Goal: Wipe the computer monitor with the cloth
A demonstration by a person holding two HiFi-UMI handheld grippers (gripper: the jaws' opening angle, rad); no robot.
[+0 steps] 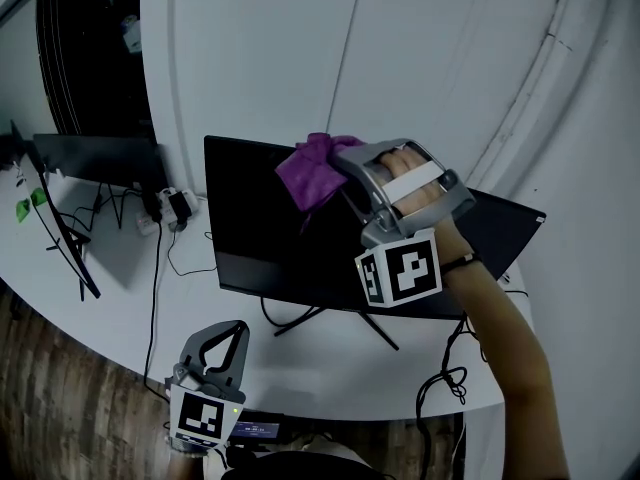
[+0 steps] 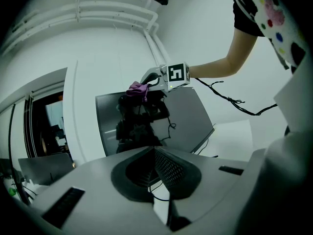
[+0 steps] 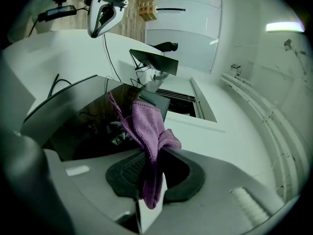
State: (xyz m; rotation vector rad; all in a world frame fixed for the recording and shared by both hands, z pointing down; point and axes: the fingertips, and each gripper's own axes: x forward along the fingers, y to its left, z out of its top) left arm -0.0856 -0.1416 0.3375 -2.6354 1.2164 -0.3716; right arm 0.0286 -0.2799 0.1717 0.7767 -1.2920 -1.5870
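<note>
My left tongs (image 1: 237, 330) hang nearest, low at the desk's (image 1: 330, 368) near edge, jaws pressed together on nothing. A lit display (image 1: 256, 430) just beside them is too small to read. My right tongs (image 1: 345, 163) pinch the purple cloth (image 1: 315, 176) against the monitor's (image 1: 265, 238) top edge. The cloth hides their tips, and my hand (image 1: 420, 193) covers part of the dark screen's right side.

Bare bench (image 1: 110, 298) lies open in front of the monitor (image 1: 270, 238), whose stand legs (image 1: 380, 333) spread beneath it. A power strip (image 1: 170, 208) and cables (image 1: 155, 288) crowd the left, with a second monitor (image 1: 95, 158) beyond. More cables (image 1: 447, 371) trail on the right.
</note>
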